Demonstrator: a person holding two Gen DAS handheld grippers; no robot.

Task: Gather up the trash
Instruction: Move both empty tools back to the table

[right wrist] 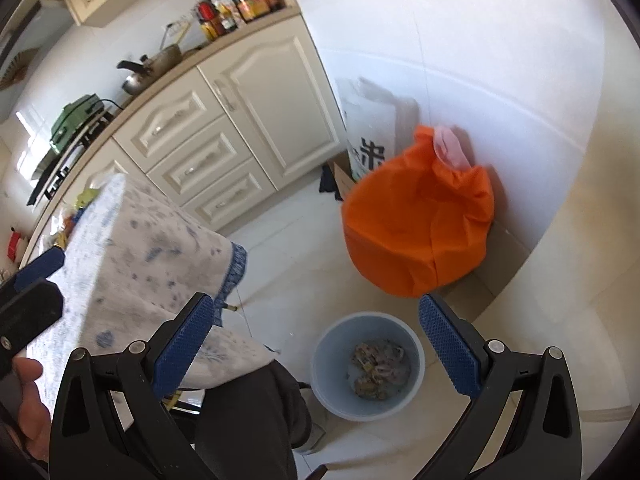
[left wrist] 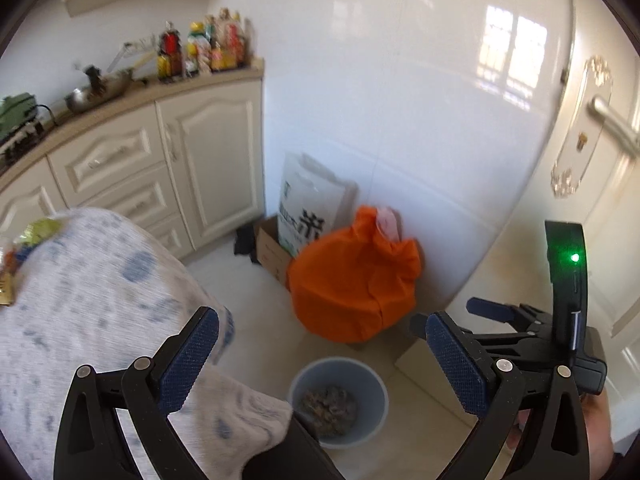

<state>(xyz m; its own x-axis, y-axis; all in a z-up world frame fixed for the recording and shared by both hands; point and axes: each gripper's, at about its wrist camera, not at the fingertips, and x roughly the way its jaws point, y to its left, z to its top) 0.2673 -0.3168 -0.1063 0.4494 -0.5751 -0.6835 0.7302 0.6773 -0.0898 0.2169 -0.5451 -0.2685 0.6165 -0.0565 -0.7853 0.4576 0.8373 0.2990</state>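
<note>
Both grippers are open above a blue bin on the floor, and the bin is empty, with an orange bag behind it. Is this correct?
Not quite: the blue bin is not empty. The right wrist view shows a heap of trash on its bottom. The rest holds: the left gripper and right gripper are open, and the orange bag is behind the bin.

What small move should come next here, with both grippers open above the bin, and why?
Probably swing back to the table for more trash. Both the left gripper and right gripper stand open with nothing between the fingers, the blue bin already holds scraps, and wrappers lie on the cloth.
</note>
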